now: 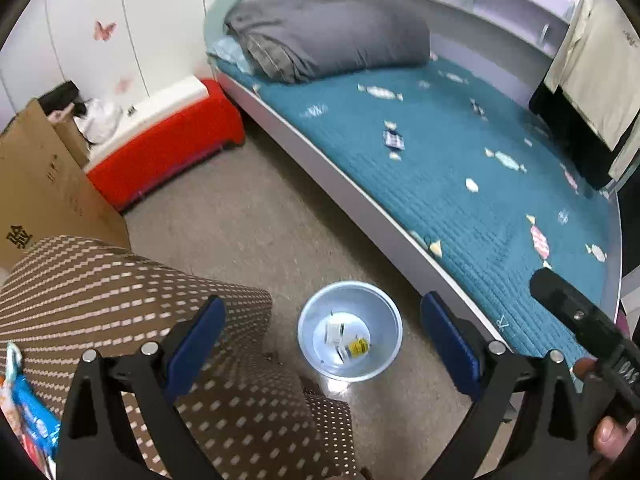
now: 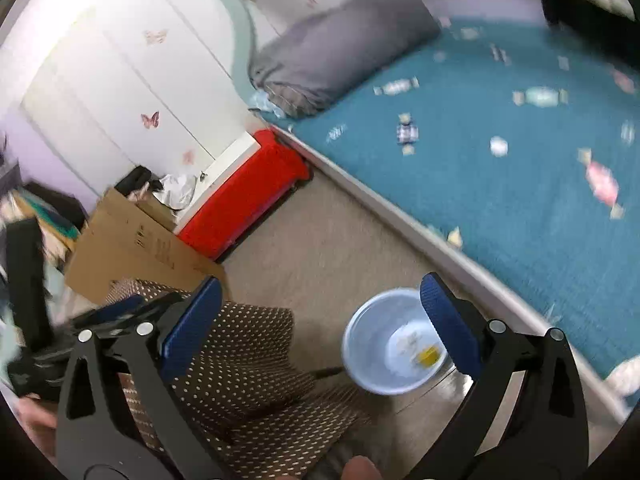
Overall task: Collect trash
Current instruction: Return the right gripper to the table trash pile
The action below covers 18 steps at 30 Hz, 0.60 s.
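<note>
A pale blue trash bin (image 1: 349,332) stands on the floor beside the bed, with a few wrappers (image 1: 347,338) in its bottom; it also shows in the right wrist view (image 2: 384,354). Several candy wrappers lie scattered on the teal bedspread (image 1: 460,184), among them a dark checked one (image 1: 394,140) and a pink striped one (image 1: 540,241). My left gripper (image 1: 320,340) is open and empty above the bin. My right gripper (image 2: 320,336) is open and empty, with its right finger over the bin; its body shows in the left wrist view (image 1: 580,320).
A grey folded duvet (image 1: 328,36) lies at the head of the bed. A red and white box (image 1: 168,136) and a cardboard box (image 1: 44,184) stand by the white wardrobe. My legs in brown dotted trousers (image 1: 140,300) fill the lower left.
</note>
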{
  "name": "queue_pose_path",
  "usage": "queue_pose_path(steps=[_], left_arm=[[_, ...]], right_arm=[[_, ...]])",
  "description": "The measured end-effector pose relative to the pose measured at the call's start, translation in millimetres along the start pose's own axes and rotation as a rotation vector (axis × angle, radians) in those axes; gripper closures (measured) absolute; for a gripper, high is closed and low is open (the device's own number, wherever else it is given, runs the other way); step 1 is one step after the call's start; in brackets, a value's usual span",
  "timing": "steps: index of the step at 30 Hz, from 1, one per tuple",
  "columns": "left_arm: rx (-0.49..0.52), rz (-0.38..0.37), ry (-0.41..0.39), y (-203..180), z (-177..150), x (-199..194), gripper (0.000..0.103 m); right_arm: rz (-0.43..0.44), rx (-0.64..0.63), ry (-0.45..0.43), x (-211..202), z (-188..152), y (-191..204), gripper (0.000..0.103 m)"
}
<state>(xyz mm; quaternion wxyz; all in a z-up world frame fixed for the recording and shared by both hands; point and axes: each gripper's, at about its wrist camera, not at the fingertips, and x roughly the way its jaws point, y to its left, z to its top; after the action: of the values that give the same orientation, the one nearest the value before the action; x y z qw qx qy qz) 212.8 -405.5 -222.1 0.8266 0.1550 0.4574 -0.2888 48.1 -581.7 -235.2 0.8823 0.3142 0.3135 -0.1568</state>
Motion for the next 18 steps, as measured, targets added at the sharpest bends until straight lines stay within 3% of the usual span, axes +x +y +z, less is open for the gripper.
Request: queue_pose_path(steps=[2, 18], left_arm=[[-0.002, 0.007, -0.035, 4, -3, -18, 0.007], [-0.051, 0.080, -0.240, 61, -55, -142, 0.007]], right_arm=[[-0.033, -0.064, 0.009, -6, 0, 18, 0.006], [0.041, -0.189, -0.043, -71, -12, 121, 0.006]])
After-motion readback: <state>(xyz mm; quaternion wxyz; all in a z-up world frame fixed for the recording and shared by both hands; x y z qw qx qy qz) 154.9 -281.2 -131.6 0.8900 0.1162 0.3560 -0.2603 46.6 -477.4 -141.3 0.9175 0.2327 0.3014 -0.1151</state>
